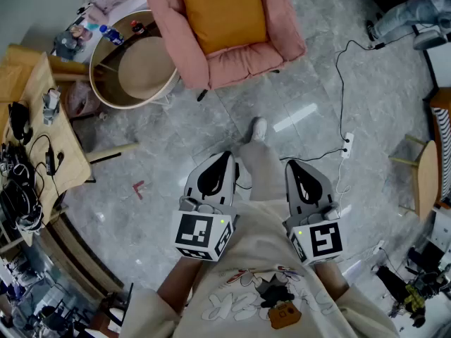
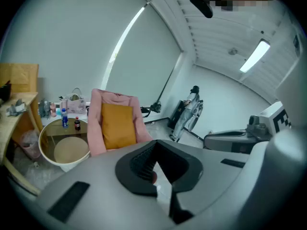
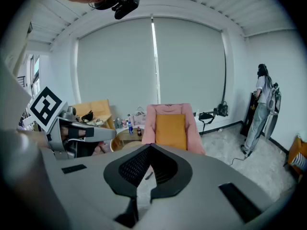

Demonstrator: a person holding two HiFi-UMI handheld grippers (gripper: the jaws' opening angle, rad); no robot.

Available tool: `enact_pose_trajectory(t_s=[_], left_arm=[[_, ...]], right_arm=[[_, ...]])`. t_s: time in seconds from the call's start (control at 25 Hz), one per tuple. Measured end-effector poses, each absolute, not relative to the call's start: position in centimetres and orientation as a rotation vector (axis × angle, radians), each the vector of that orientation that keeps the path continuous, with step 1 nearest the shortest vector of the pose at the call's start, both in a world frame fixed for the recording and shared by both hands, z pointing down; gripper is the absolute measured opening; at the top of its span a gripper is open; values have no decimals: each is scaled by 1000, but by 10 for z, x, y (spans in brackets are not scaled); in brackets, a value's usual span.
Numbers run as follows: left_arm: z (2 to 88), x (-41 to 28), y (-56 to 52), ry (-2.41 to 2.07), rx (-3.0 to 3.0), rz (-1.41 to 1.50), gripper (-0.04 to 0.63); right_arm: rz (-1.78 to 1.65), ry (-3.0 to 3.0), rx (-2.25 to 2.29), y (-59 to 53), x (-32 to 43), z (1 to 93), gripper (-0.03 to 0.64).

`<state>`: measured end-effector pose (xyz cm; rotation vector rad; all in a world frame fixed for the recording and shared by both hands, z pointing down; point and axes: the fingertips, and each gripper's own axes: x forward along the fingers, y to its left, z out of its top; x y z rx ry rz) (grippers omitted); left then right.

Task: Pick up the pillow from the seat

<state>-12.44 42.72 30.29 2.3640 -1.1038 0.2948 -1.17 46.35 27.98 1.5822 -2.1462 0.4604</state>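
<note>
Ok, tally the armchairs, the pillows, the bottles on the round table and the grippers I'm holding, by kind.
pink armchair: 1
orange pillow: 1
bottles: 2
grippers, left gripper and right gripper: 2
Total: 6

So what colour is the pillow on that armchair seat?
Mustard orange. The pillow lies on the pink armchair, and it shows best in the head view.

Ahead of you: open grey floor (image 1: 211, 139) runs up to the pink armchair (image 1: 282, 44).
Seat: the chair's arms flank the pillow (image 1: 218, 9); its top is open.
Your left: round table (image 1: 134, 72) with bottles (image 1: 110, 34) stands just beside the armchair; wooden desk (image 1: 49, 153) stands farther out.
Your right: cable (image 1: 338, 76) and power strip (image 1: 346, 145) lie on the floor.
</note>
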Motion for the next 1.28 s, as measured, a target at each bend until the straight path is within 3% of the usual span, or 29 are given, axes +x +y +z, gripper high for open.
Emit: enact_pose_trajectory(t_s=[0.68, 1.0, 1.28], left_arm=[[249, 90, 489, -1131, 2469, 433, 2], [252, 119, 477, -1235, 2410, 457, 2], [253, 125, 444, -1250, 2379, 443, 2]], right_arm=[[580, -2416, 1595, 489, 165, 236, 20], [606, -2554, 1476, 464, 209, 230, 21], [618, -2548, 1394, 441, 204, 241, 20]])
